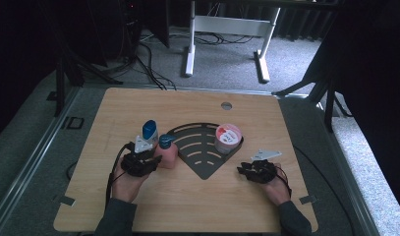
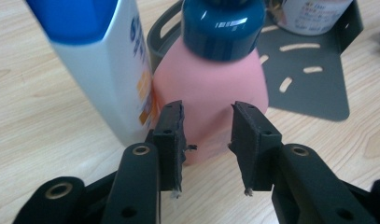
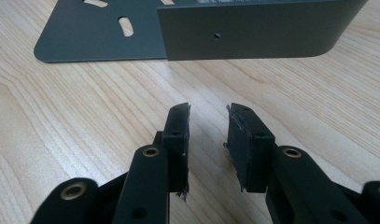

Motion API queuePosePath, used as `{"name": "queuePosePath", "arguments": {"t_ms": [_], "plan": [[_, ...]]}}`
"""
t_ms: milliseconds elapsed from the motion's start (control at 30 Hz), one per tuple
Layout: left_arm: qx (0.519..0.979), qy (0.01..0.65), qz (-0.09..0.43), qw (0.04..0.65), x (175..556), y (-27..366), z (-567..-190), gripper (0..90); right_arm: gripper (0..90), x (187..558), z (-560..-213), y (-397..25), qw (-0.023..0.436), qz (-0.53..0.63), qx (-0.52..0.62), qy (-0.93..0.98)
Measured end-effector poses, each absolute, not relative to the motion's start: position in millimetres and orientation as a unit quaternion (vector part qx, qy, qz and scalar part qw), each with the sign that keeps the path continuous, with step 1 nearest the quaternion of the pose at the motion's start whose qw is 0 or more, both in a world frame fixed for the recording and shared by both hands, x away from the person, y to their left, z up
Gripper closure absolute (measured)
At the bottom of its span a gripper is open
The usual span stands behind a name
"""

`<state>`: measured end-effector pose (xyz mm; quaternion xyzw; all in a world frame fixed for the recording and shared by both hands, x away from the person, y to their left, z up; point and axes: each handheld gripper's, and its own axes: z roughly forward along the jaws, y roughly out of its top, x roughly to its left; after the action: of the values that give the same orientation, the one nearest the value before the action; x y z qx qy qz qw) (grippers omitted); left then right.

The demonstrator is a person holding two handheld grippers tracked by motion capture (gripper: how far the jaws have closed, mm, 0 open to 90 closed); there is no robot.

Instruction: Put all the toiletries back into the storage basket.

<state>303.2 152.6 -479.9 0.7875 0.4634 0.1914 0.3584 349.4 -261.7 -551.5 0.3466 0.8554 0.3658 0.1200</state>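
We look down on a wooden table (image 1: 138, 105) with a dark grey fan-shaped tray (image 1: 203, 164) at its middle; we place everything else by that tray.

Farthest left of the tray stands a white bottle with a blue cap (image 1: 149, 132), upright on the wood. Just beside it, between it and the tray's left edge, stands a pink bottle with a dark teal cap (image 1: 166, 152), also upright. In the left gripper view the two bottles look to be touching side by side, and the pink bottle (image 2: 211, 88) sits close in front of the tray's slotted floor.

Our left gripper (image 1: 147, 164) lies left of the tray, right at the pink bottle. Its jaws stand apart, one on each side of the bottle's lower body, and we cannot tell whether the pads touch it.

On the tray's right corner, against its raised wall, stands a round tub with a red and white lid (image 1: 228, 138).

Our right gripper (image 1: 244, 169) rests near the tray's right side, its jaws apart and holding nothing above bare wood, facing the tray's outer wall (image 3: 253, 30).
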Motion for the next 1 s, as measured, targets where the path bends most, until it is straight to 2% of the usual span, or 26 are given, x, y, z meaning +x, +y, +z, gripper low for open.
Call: {"name": "queuePosePath", "arguments": {"t_ms": [667, 800, 1000], "plan": [[0.768, 0.480, 0.215, 0.365, 323.9, 128.1, -468.6, 44.0, 68.0, 349.4, -551.6, -261.6, 0.119, 0.367, 0.346, 0.855], [0.764, 0.484, 0.222, 0.364, 327.7, 123.7, -467.9, 41.8, 68.0, 349.4, -551.6, -261.6, 0.119, 0.367, 0.346, 0.855], [0.755, 0.492, 0.225, 0.370, 334.3, 120.3, -467.4, 43.1, 67.9, 349.4, -551.6, -261.7, 0.119, 0.366, 0.345, 0.856]]}}
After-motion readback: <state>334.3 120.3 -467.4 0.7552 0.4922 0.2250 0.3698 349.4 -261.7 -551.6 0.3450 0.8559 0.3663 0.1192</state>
